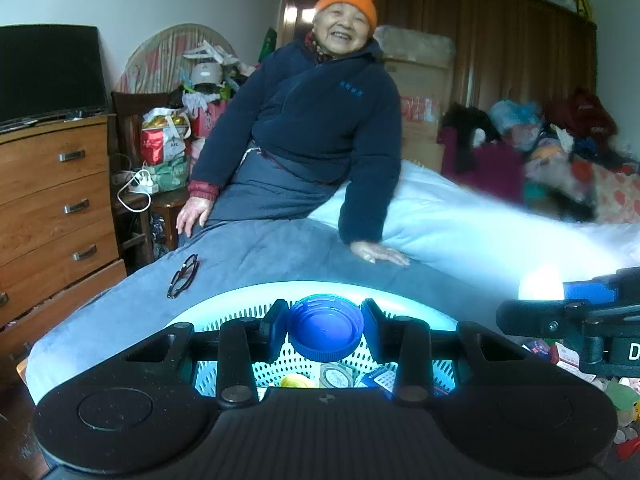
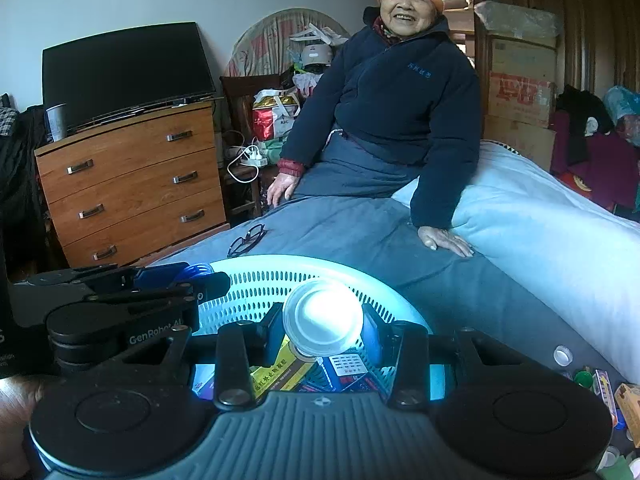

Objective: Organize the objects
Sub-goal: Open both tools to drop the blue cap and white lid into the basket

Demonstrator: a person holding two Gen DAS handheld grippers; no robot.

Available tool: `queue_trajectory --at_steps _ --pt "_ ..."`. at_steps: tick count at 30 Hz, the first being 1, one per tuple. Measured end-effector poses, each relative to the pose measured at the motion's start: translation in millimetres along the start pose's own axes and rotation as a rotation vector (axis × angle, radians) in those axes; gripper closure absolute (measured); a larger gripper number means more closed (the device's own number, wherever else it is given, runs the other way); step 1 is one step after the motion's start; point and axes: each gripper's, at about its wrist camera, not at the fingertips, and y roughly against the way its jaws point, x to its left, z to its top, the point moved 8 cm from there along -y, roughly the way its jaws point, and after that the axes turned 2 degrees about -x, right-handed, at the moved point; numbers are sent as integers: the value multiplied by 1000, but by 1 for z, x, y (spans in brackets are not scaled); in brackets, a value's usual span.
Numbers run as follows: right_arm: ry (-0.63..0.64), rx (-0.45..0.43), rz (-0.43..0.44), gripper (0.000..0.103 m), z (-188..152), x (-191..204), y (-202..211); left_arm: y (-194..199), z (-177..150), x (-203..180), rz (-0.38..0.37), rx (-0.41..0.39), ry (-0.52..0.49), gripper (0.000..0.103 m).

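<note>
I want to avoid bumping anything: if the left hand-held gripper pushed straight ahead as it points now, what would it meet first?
Probably the far perforated wall of the pale basket. The left hand-held gripper, shut on the blue cap, points across the basket's opening; beyond the rim lies the grey blanket. Depth is unclear.

The left gripper (image 1: 325, 328) points forward, level, its fingers (image 1: 276, 322) closed onto a blue cap (image 1: 326, 330), one pad at each side; the right gripper (image 2: 323, 326) sits just beside it, to its right, also level, its fingers (image 2: 274, 330) clamped on a white cap (image 2: 323, 318); in the right wrist view a bit of a hand (image 2: 16, 408) shows at the lower left edge, under the left gripper's body.
</note>
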Motion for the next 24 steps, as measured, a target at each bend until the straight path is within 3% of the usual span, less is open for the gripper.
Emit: queue_trajectory --at_steps 2,3,5,8,12,16,20,24 --pt "-3 -8 -6 55 0 -2 0 0 0 0 3 -1 -1 61" --pt "-5 -11 -9 43 -1 -3 0 0 0 1 5 -4 -1 56" --pt "-4 -25 -18 28 -3 -3 1 -1 -1 2 18 -11 2 43" --pt "-19 -50 -34 28 -9 -10 9 0 -1 3 35 -21 7 38" --pt "-88 -136 -55 28 -28 -37 43 6 1 -9 1 -40 7 34" --pt "-174 -130 -144 27 -89 -86 76 24 9 -55 -115 -100 -43 28" --pt "-263 -23 -264 27 -170 -142 102 38 7 -117 -278 -126 -93 21" --pt "-332 66 -371 27 -241 -187 133 47 -12 -181 -440 -104 -145 17"
